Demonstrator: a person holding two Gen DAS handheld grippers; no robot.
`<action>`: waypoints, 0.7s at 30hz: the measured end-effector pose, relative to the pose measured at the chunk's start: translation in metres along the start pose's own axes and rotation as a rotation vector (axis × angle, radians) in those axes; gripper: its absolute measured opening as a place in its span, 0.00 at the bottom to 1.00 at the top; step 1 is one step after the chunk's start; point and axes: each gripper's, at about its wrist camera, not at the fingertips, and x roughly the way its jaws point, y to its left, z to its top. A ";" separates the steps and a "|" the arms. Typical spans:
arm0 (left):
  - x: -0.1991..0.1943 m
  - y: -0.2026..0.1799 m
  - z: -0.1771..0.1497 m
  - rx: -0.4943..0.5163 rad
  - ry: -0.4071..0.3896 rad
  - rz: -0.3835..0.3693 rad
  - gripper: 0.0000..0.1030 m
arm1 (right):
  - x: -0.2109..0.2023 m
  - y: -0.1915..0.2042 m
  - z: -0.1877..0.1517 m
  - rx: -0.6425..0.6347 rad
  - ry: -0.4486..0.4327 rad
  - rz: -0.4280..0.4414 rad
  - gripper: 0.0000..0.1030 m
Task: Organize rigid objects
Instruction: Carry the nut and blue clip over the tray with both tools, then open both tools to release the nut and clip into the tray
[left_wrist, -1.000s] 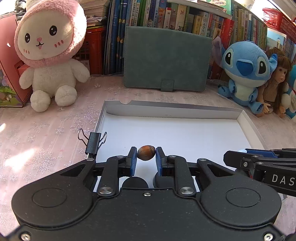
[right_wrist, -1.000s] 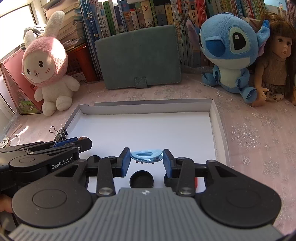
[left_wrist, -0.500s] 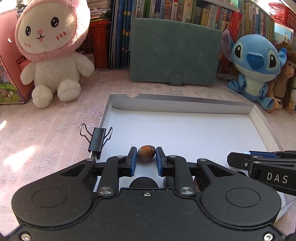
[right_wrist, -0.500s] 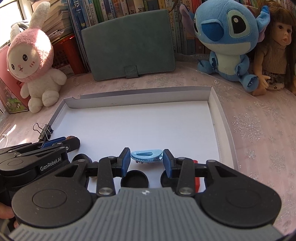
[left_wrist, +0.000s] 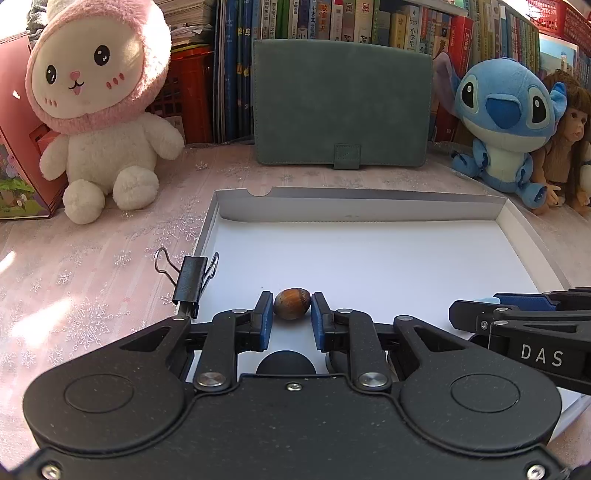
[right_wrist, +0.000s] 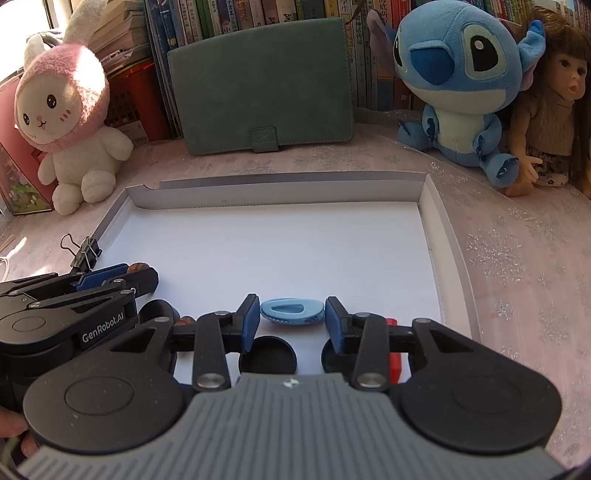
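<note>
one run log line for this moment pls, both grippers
left gripper: shut on hazelnut | right gripper: shut on blue hair clip | both over white tray | binder clip at tray's left edge

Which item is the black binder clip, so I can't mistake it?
Find the shallow white box on the pink tablecloth. The binder clip sits at the box's left edge, just ahead of the left gripper. Only it has wire loop handles.

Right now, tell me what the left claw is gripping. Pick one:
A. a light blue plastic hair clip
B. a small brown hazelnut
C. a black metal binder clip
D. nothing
B: the small brown hazelnut sits pinched between the left claw pads above the white cardboard tray.
</note>
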 end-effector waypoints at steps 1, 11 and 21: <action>0.000 0.000 0.000 0.002 -0.001 0.000 0.20 | 0.000 0.001 -0.001 -0.006 -0.002 -0.002 0.45; -0.002 0.001 -0.002 -0.003 -0.004 -0.013 0.29 | -0.003 0.003 -0.004 -0.029 -0.015 -0.003 0.48; -0.022 0.002 -0.004 0.029 -0.052 -0.020 0.44 | -0.016 0.002 -0.007 -0.045 -0.059 0.000 0.56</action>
